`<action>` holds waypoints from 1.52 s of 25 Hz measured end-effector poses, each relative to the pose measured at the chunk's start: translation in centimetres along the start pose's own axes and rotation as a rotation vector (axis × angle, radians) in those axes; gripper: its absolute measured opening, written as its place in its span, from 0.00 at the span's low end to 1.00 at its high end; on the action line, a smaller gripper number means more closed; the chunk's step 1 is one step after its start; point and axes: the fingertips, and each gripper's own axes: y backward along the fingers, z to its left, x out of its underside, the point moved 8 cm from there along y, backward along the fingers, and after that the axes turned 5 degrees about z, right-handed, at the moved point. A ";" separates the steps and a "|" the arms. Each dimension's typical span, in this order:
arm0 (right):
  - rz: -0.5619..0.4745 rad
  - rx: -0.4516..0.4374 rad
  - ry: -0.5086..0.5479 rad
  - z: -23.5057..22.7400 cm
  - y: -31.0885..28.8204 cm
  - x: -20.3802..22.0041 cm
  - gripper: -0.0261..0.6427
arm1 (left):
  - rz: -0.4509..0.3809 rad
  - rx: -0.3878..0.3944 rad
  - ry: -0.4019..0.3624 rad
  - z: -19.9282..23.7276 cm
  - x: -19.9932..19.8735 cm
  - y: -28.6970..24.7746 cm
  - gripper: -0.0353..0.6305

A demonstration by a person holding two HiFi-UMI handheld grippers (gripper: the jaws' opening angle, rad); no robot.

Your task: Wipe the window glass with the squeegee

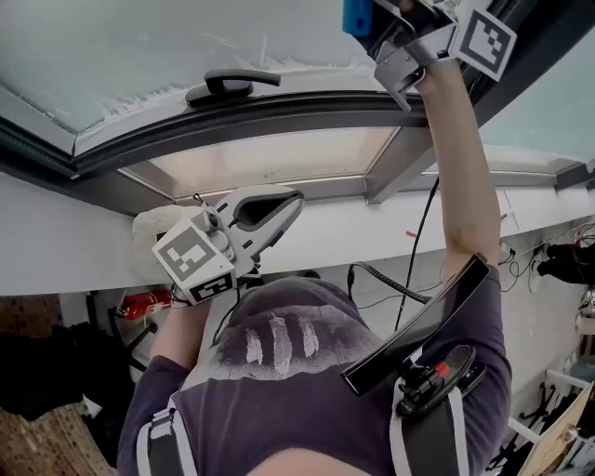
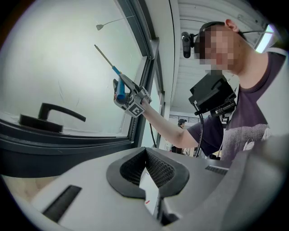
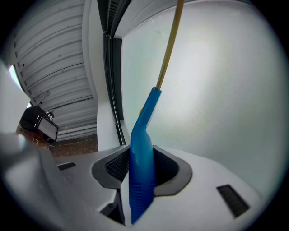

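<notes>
The squeegee has a blue handle (image 3: 142, 162) and a thin brass shaft (image 3: 169, 45) that runs up along the window glass (image 3: 216, 90). My right gripper (image 3: 141, 173) is shut on that handle. In the left gripper view the right gripper (image 2: 131, 97) is raised against the glass (image 2: 58, 67), with the squeegee handle (image 2: 119, 88) and its blade (image 2: 113, 21) high on the pane. In the head view the right gripper (image 1: 372, 26) holds the squeegee handle (image 1: 357, 17) at the top edge. My left gripper (image 1: 293, 206) hangs low by the sill, shut and empty; its jaws (image 2: 151, 187) are pressed together.
A dark window handle (image 1: 232, 84) sits on the dark frame (image 1: 279, 116), and the window handle (image 2: 49, 115) also shows from the left gripper. A white sill (image 1: 372, 228) runs below. A black cable (image 1: 418, 242) hangs by my right arm. Someone stands far back (image 2: 182, 122).
</notes>
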 end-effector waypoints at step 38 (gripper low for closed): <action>0.003 0.022 -0.125 -2.7 2.9 7.2 0.24 | -0.041 -0.040 -0.022 0.9 -1.6 1.0 0.06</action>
